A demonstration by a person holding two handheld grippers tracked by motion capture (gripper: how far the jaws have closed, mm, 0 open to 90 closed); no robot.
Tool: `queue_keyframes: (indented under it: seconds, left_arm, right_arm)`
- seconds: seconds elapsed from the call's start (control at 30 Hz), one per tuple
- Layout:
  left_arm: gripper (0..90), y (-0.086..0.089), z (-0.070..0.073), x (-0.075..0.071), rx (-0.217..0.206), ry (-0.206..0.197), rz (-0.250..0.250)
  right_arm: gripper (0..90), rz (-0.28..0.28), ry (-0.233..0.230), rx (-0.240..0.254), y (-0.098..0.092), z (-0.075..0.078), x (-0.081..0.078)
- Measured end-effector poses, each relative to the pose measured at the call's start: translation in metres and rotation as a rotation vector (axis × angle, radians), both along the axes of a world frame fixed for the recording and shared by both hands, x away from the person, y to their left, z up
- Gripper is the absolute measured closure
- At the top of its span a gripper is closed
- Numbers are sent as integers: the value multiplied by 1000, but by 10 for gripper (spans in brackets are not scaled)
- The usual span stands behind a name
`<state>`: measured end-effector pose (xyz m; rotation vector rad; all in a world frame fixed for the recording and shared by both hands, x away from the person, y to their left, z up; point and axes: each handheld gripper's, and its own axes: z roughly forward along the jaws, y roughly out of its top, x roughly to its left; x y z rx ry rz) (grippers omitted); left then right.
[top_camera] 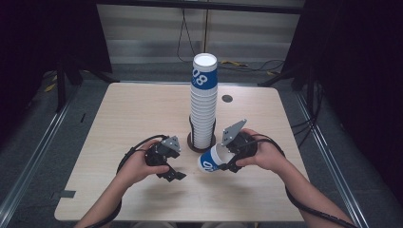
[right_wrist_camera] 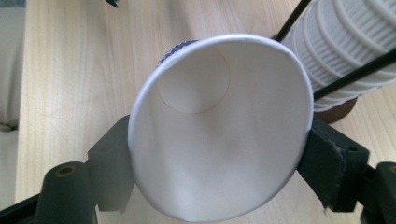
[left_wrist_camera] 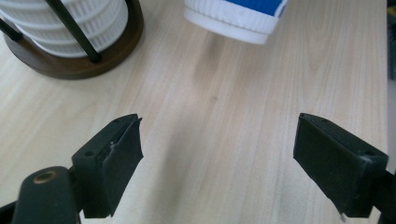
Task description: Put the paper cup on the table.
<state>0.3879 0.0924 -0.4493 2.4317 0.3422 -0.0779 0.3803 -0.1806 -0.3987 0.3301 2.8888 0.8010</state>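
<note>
Our right gripper [top_camera: 227,160] fingers squeeze the paper cup [top_camera: 211,160] rim oval; harder pressure could crease it. Left gripper [top_camera: 172,172] fingers gape empty at seven o'clock of the cup stack [top_camera: 203,107].

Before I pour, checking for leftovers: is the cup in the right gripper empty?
Empty: the right gripper view looks into the cup, showing bare white walls and bottom.

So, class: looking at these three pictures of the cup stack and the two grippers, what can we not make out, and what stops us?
- Held cup: its printed outside, hidden in the right gripper view by its own open mouth.
- Cup stack: exact count, ribs too small in the high view; top cut off in the left gripper view.
- Stand base: far side cut off by the frame edge.
- Left gripper: body below its jaws out of frame.
</note>
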Motion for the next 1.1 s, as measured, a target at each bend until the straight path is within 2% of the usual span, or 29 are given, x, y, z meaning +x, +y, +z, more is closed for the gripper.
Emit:
queue_keyframes:
  seconds: [0.07,0.1,0.13,0.17,0.23,0.37,0.4,0.43,0.6,0.7,0.8,1.0,1.03,1.1]
  left_arm:
    - [152,1,-3,-1,-9,9,4]
    - [152,1,-4,-3,16,1,12]
    - [152,1,-7,-3,-2,2,10]
    - [152,2,-7,-3,6,7,2]
    - [152,2,-8,-4,4,3,1]
    - [152,4,-10,-8,-9,-3,9]
    - [153,4,-11,-8,4,-7,1]
    - [153,5,-12,-9,0,-4,0]
    - [154,5,-18,-12,4,-3,-3]
    - [154,6,-19,-12,11,0,-6]
    - [153,7,-21,-13,-2,-1,-3]
    - [154,9,-25,-14,-3,1,3]
    - [154,9,-26,-15,-3,-1,6]
    - [154,9,-26,-15,10,1,-1]
  right_arm:
    - [208,3,-6,-25,0,0,0]
    - [208,4,6,-34,1,0,-1]
    - [207,11,3,-37,1,-1,0]
    - [206,21,3,-44,2,-1,0]
    - [204,12,10,-56,3,-2,-1]
    - [200,28,15,-72,5,-4,1]
    - [199,14,35,-88,5,-4,0]
    - [198,18,25,-94,5,-5,1]
    - [196,40,31,-100,8,-7,1]
    - [195,31,40,-125,8,-7,0]
    - [194,37,45,-131,9,-8,0]
    - [188,37,54,-153,9,-9,-1]
    - [187,50,49,-154,9,-10,-1]
    - [185,46,58,-157,10,-10,-1]
